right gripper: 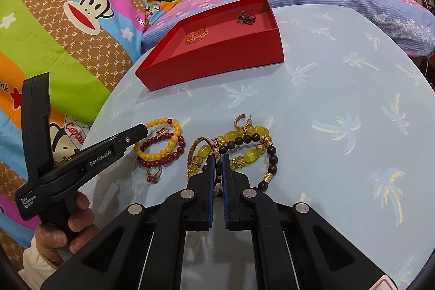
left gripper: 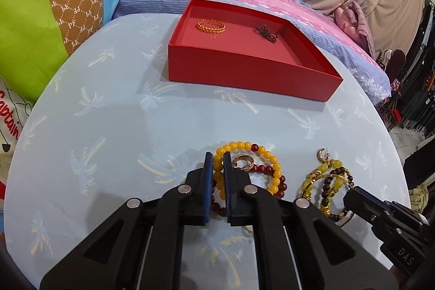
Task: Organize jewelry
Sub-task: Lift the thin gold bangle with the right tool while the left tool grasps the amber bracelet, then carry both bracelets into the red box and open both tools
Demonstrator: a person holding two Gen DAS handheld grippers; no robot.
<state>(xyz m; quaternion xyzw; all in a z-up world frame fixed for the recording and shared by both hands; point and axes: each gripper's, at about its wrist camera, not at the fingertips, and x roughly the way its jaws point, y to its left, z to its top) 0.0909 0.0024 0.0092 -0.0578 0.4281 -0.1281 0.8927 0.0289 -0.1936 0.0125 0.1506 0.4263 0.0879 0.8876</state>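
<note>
Left gripper [left gripper: 217, 162] is clamped on the yellow bead bracelet [left gripper: 246, 147], its blue pads pinching the near side of the loop, which lies on the pale blue table [left gripper: 108, 127] over a dark red bead bracelet [right gripper: 163, 158]. Right gripper [right gripper: 217, 162] is closed on a gold bangle [right gripper: 214, 151] beside them. Beyond, the red box [left gripper: 239, 69] holds a gold ring [left gripper: 211, 25] and a dark beaded piece [left gripper: 266, 33].

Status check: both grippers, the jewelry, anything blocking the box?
Left gripper shut on yellow bead bracelet. Right gripper shut on gold bangle. Red box holds gold ring and dark beaded piece. Path to box open.
</note>
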